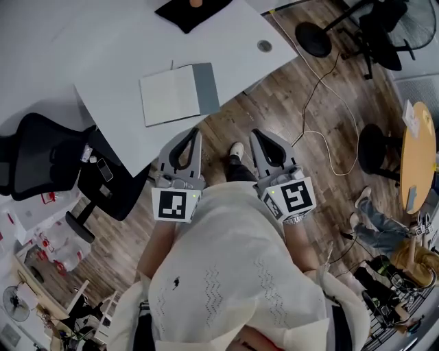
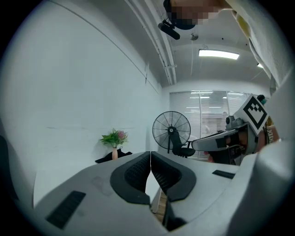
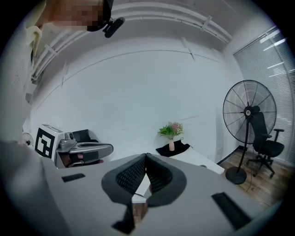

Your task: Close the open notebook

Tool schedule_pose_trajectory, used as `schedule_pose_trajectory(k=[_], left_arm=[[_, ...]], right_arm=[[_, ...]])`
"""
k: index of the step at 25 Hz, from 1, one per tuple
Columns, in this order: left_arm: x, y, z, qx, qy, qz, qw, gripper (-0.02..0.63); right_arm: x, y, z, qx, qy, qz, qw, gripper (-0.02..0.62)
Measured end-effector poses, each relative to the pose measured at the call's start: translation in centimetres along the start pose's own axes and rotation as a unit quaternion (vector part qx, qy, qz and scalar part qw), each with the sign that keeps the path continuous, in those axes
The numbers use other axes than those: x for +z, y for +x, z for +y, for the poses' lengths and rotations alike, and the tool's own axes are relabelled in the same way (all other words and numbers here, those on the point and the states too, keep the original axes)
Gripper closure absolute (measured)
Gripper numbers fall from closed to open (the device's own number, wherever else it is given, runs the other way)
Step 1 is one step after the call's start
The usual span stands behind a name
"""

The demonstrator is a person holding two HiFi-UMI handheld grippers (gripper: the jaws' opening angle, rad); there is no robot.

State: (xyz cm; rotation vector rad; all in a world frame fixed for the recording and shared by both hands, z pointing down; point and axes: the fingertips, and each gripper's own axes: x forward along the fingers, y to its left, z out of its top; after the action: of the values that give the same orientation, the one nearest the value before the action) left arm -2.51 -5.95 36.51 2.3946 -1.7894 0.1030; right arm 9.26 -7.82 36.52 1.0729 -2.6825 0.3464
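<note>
The notebook (image 1: 178, 93) lies flat on the white table (image 1: 103, 62), near its front edge, with a pale page showing and a grey panel along its right side. Both grippers hover over the wood floor just short of the table edge, side by side and pointing at the notebook. My left gripper (image 1: 195, 133) is shut with nothing between its jaws, and its pads meet in the left gripper view (image 2: 150, 159). My right gripper (image 1: 255, 134) is shut and empty too, pads together (image 3: 146, 161). Neither one touches the notebook.
A black mat with a small flower vase (image 1: 192, 9) sits at the table's far end. A black office chair (image 1: 41, 164) stands to the left. A floor fan (image 3: 249, 115), a second chair, a trailing cable (image 1: 322, 89) and a round wooden table (image 1: 418, 158) are on the right.
</note>
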Motion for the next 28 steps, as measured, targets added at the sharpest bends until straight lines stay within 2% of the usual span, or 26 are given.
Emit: schedule_pose_trajectory(k=[5, 16, 23, 28], left_arm=[[-0.4, 2.2, -0.5, 0.025, 0.017, 0.008, 0.9995, 0.592], [-5.1, 5.8, -1.5, 0.066, 0.035, 0.066, 0.995, 0.592], [-8.7, 6.1, -1.8, 0.079, 0.03, 0.111, 0.9902, 0.591], [-9.5, 6.4, -2.0, 0.077, 0.021, 0.123, 0.9892, 0.591]], right_arm=[[1.0, 1.2, -2.2, 0.032, -0.011, -0.001, 0.999, 0.594], [0.8, 2.5, -5.6, 0.099, -0.03, 0.013, 0.995, 0.594], [-0.1, 3.2, -5.5, 0.122, -0.037, 0.022, 0.992, 0.594], [-0.7, 3.6, -4.7, 0.133, -0.045, 0.034, 0.99, 0.594]])
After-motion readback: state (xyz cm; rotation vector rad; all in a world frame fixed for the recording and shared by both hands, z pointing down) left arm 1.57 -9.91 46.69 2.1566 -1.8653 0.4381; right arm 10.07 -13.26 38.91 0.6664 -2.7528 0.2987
